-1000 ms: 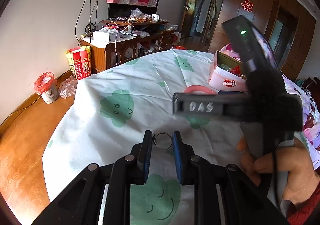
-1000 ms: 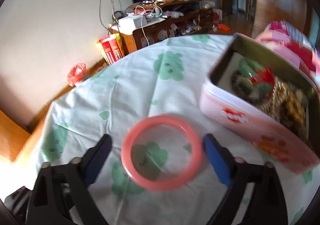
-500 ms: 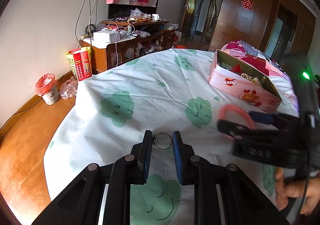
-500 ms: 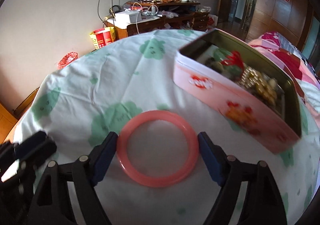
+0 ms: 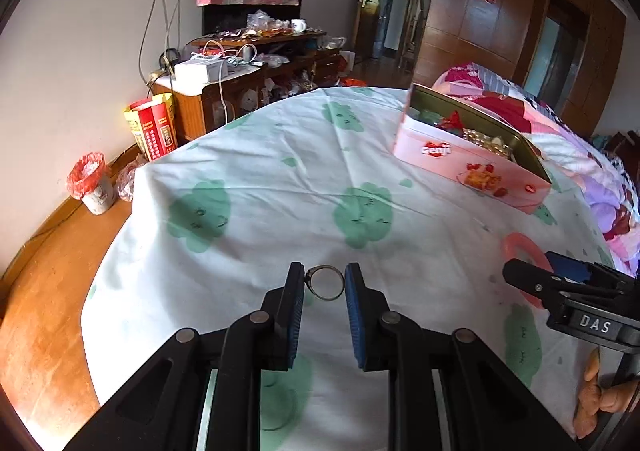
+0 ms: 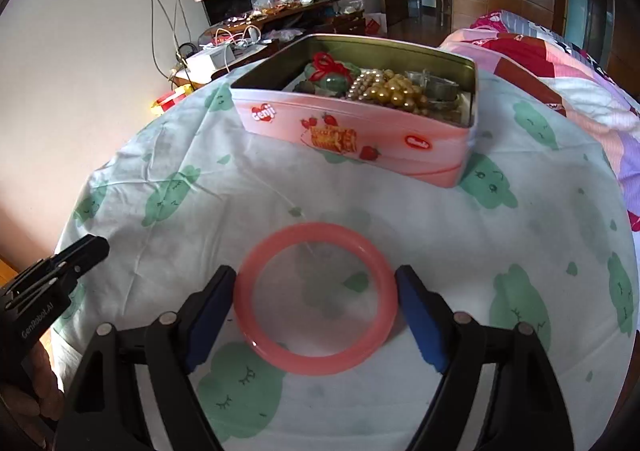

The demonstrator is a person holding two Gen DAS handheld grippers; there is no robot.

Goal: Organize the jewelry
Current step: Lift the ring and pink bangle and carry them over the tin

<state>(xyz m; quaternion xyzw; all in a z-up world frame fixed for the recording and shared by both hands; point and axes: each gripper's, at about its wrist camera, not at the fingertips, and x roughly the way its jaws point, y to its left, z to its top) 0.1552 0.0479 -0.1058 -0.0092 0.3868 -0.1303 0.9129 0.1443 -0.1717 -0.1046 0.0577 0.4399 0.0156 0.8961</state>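
Left gripper (image 5: 325, 285): your blue pads are clamped on a small metal ring (image 5: 325, 283), held upright over the tablecloth (image 5: 260, 187).
Right gripper (image 6: 316, 303): your fingers are spread wide and pinch a pink bangle (image 6: 316, 303) at its two sides, low over the cloth.
Tin (image 6: 360, 135): the pink box stands open beyond the bangle, with beads (image 6: 392, 91) and green stones inside.
Bangle from your left camera: at the right edge, near the tin.
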